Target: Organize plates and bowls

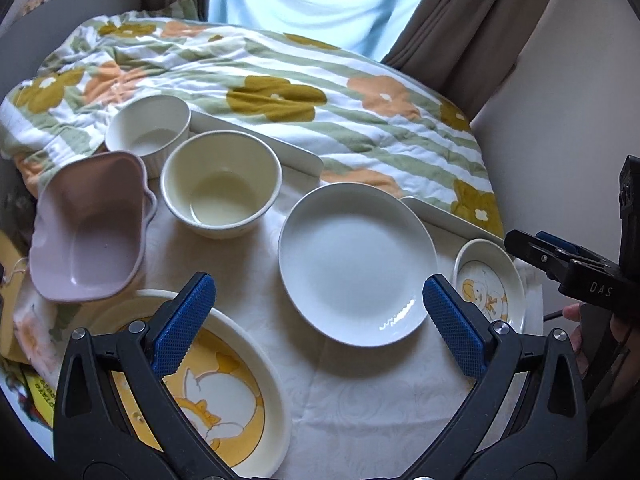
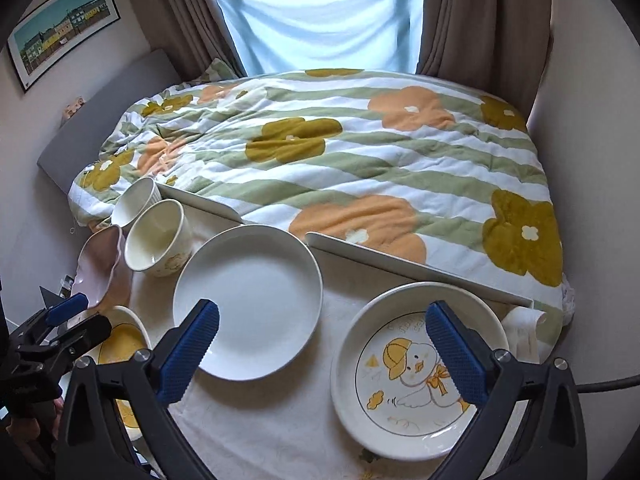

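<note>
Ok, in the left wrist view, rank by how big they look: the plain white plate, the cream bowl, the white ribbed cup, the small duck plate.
1. Plain white plate
2. Cream bowl
3. White ribbed cup and small duck plate: look alike; the plate is partly hidden, so unranked.

Soft window (image 2: 324,20) daylight, fisheye-warped dark edges

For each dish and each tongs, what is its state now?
Left tongs: open, empty.
Right tongs: open, empty.
White plate: upright, empty.
Duck plate: upright, empty.
Yellow plate: upright, empty.
Cream bowl: upright, empty.
Ribbed bowl: upright, empty.
Pink bowl: tilted, empty.
</note>
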`<state>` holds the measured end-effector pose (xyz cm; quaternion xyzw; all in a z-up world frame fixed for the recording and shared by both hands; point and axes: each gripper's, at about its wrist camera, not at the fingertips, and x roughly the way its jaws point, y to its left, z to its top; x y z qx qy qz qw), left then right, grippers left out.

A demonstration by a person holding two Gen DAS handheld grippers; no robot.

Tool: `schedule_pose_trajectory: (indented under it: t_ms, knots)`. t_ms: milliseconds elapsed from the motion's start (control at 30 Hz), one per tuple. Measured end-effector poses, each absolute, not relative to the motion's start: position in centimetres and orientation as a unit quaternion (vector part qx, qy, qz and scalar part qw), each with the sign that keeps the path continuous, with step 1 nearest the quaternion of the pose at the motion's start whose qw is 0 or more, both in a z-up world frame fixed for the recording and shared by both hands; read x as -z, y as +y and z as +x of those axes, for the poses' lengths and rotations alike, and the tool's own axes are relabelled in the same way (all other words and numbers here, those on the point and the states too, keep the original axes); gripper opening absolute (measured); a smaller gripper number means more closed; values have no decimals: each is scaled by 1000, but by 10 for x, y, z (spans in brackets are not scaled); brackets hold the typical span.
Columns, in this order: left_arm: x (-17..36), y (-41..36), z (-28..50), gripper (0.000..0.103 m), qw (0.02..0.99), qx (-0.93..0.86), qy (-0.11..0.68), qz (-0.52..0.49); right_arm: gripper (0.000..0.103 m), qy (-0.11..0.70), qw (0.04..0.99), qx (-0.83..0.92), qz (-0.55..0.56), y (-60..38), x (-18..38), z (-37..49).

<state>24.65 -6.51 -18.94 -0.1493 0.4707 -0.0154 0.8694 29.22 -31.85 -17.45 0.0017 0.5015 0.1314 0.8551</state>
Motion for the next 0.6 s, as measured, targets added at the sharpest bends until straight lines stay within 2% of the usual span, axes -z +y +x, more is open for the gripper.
schedule_pose_trajectory:
  t_ms: [267, 333, 400, 467, 533, 600]
  knots:
    - [243, -58, 291, 101, 834, -4, 527, -165, 103, 552, 807, -207, -15, -303, 229, 341]
    - [253, -57, 295, 95, 825, -8, 541, -164, 96, 563, 794, -229, -15, -296, 242, 347]
    - [263, -55, 296, 85, 816, -8, 554, -164, 78, 575, 782, -239, -22, -290, 252, 353]
    - [269, -55, 298, 73, 809, -4, 565, -163, 72, 583, 774, -245, -29, -287, 260, 357]
    - [275, -59, 299, 66, 805, -1, 573, -156, 66, 589, 768, -249, -29, -286, 265, 359]
    - [280, -61, 300, 64, 800, -1, 581, -151, 57, 597, 762, -250, -31, -286, 270, 361]
